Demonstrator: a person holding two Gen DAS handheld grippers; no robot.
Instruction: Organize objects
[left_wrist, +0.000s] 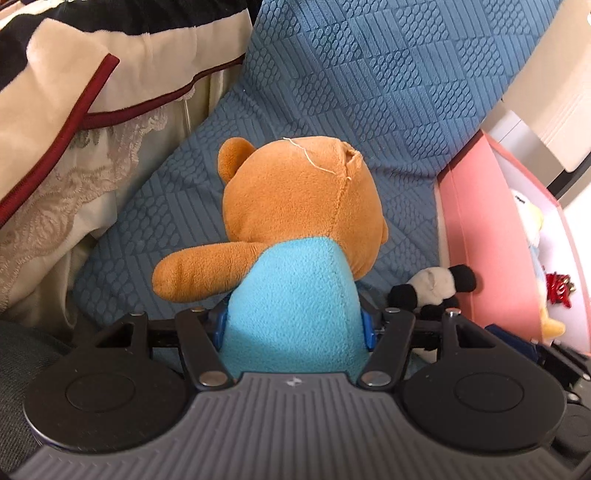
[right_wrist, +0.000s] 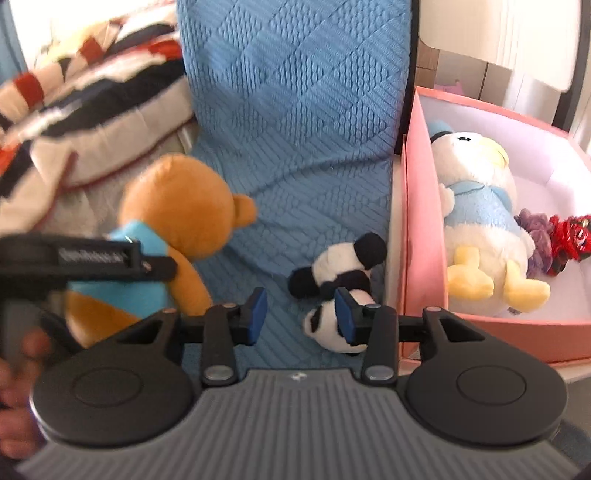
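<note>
Sofa: blue quilted fabric sofa cover (right_wrist: 295, 110), toys on the seat.
Box: pink cardboard box (right_wrist: 421, 236) hard against the seat's right edge, a white plush duck in light blue (right_wrist: 480, 221) lying inside.
Bear: brown plush bear in a turquoise shirt (left_wrist: 295, 236), upright, back to the left camera.
Left gripper (left_wrist: 295, 328): clamped on the bear's torso.
Panda: small black-and-white plush panda (right_wrist: 340, 280) on the seat beside the box.
Right gripper (right_wrist: 303, 314): jaws apart, right pad overlapping the panda.
</note>
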